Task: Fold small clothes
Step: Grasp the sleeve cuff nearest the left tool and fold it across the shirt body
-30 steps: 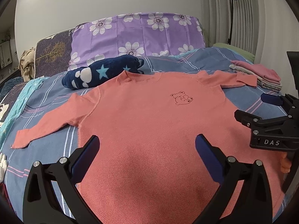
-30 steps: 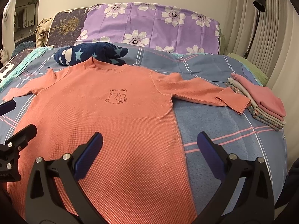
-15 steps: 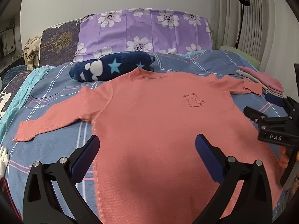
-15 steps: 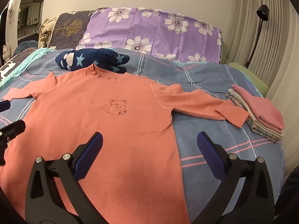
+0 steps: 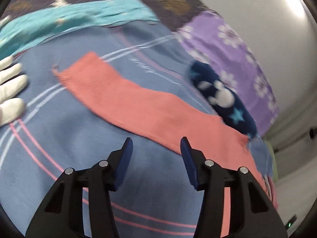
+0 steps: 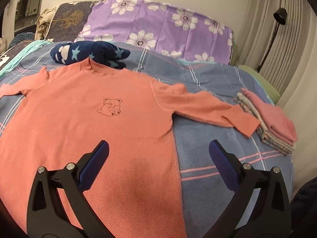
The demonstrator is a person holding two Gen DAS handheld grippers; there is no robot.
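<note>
Item: coral long-sleeved shirt, spread flat, front up, on the bed. Thin knit, light, limp; likely to sag and crease unless taken at a cuff or hem edge.
Left sleeve: stretched out ahead of the left gripper, whose jaws have just been closing and now stand half apart with nothing between them.
Right gripper: wide apart, empty, over the shirt's right hem.
Containers: none; folded stack beside the right cuff.
</note>
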